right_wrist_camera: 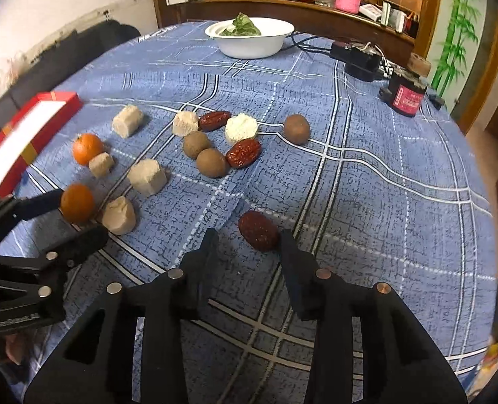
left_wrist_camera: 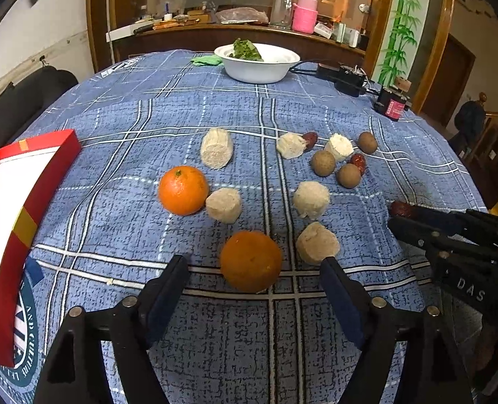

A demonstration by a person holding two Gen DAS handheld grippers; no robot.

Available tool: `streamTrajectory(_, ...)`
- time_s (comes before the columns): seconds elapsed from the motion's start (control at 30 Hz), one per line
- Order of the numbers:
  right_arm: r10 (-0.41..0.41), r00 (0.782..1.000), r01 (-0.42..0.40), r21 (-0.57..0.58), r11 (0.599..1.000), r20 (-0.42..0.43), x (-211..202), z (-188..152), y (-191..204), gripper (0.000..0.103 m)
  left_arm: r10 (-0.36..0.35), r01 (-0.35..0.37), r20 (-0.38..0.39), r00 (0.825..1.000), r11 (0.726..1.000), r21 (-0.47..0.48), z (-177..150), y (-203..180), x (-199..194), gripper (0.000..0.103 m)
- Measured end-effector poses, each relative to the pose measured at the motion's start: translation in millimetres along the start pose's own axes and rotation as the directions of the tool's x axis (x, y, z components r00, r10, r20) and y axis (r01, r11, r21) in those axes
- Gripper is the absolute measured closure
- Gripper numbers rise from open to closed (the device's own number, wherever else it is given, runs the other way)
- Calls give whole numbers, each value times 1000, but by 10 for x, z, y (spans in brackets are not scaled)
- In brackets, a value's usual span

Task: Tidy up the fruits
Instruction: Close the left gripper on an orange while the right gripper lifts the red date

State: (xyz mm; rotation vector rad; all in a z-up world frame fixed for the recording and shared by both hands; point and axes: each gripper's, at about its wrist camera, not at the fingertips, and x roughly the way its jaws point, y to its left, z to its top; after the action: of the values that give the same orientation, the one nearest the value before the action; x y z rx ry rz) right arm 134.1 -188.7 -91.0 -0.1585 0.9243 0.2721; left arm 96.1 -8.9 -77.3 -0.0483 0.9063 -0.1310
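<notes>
Left gripper [left_wrist_camera: 254,269]: jaws spread wide, near orange [left_wrist_camera: 250,261] sitting between the tips, no contact seen. Right gripper [right_wrist_camera: 247,240]: jaws spread, a red date [right_wrist_camera: 258,230] between the tips on the blue plaid cloth [right_wrist_camera: 366,175]. Farther out: second orange [left_wrist_camera: 182,190], pale spongy chunks, brown round fruits, more dates. Red box [left_wrist_camera: 30,208] at the left edge; white bowl [left_wrist_camera: 257,69] on the far side.
</notes>
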Motion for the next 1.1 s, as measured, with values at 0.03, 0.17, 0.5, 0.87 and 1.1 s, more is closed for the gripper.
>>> streamTrajectory(0.03, 8, 1000, -8, 12, 1000, 2, -6, 0, -20, 77, -16, 16, 9, 1000, 1000, -1, 12, 7, -10, 62)
streamTrajectory(0.17, 27, 1000, -27, 31, 999, 10, -17, -14, -27, 78, -13, 13, 8, 1000, 1000, -8, 28, 34, -2, 71)
streamTrajectory(0.5, 74, 996, -78, 66, 995, 52, -207, -33, -63, 78, -22, 23, 32, 999, 1000, -21, -51, 88, -188, 74)
streamTrajectory(0.87, 43, 994, -50, 72, 996, 96, -520, -187, 2, 78, -25, 29, 75, 997, 999, -46, -225, 227, -544, 74)
streamTrajectory(1.1, -32, 999, 34, -75, 997, 32, -4, 113, 18, 73, -50, 53, 76, 996, 998, -41, -203, 194, -517, 74)
